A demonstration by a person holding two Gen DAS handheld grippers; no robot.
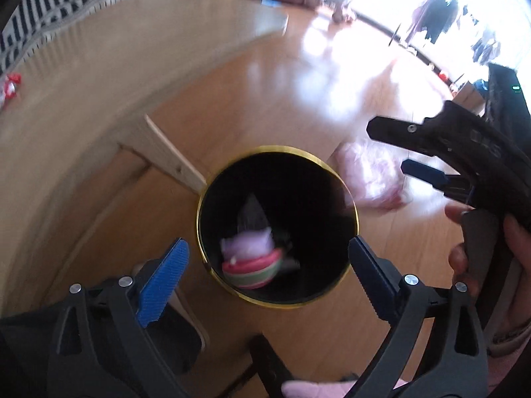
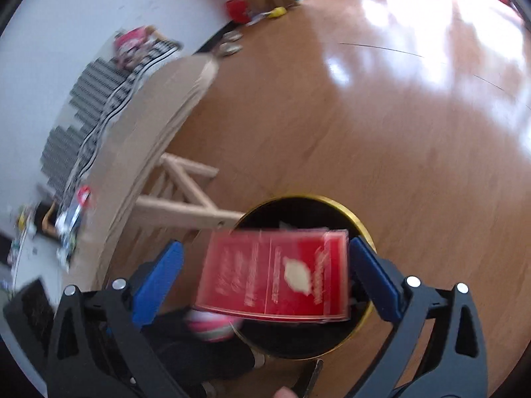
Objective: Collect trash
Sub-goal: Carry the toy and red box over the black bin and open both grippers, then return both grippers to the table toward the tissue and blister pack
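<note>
Both of my hand-held grippers over the bin, jaws apart.

My left hand-held gripper (image 1: 268, 258) gapes empty above the round black bin (image 1: 278, 156) with its gold rim; a blurred pink-and-purple wrapper (image 1: 250, 260) lies inside. My right hand-held gripper (image 2: 265, 272) stands wide, a glossy red packet (image 2: 275, 273) between its blue ribbed pads (image 2: 156, 275), touching only the right one; its white lettering is too blurred to read.
</note>
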